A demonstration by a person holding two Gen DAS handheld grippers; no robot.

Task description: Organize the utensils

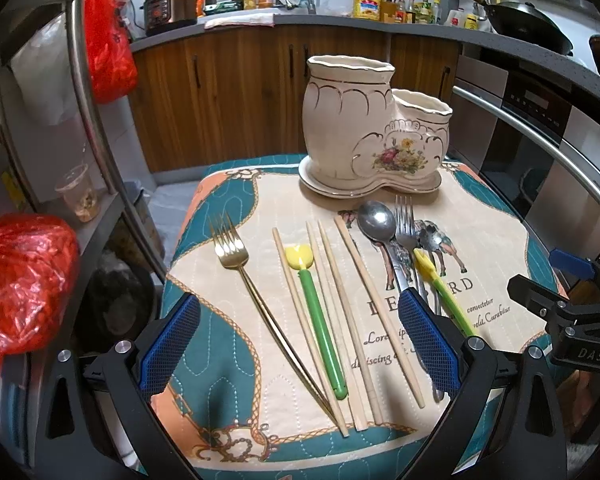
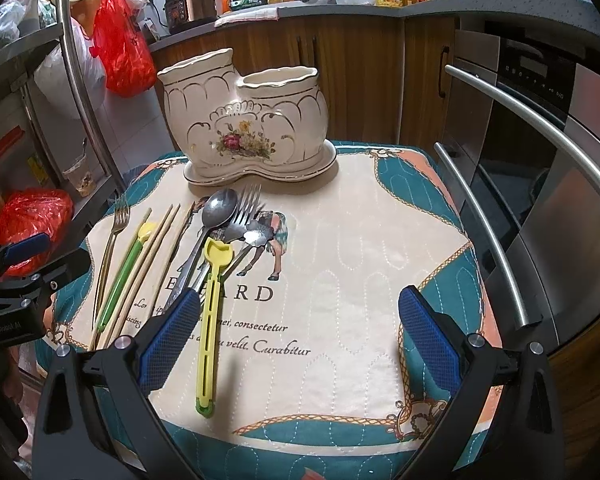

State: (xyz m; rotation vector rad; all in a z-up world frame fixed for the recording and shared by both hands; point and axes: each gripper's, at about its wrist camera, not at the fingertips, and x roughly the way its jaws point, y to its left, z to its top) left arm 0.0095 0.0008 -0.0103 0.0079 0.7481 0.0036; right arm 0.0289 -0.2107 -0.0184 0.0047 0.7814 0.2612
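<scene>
One gold fork (image 1: 230, 250) is seen lying at the left of the quilted cloth (image 1: 236, 392), and four pale wooden chopsticks (image 1: 338, 304) are counted beside it, fanned lengthwise. Two green-and-yellow plastic utensils are laid out: one (image 1: 320, 320) among the chopsticks, the other (image 2: 211, 320) over the steel pile to the right. In that pile a steel spoon (image 1: 376, 220) and a steel fork (image 1: 405, 220) are made out clearly, with further steel pieces overlapped beneath that cannot be counted. One cream ceramic holder (image 2: 244, 120) is stood at the far edge of the cloth, on its own matching saucer base; two cups are joined in it, one taller, one shorter, trimmed in gold with a painted flower spray, and both appear empty. The left gripper (image 1: 300, 344) is held wide apart above the chopsticks, nothing between its blue pads. The right gripper (image 2: 300, 340) is likewise spread wide, nothing gripped.
</scene>
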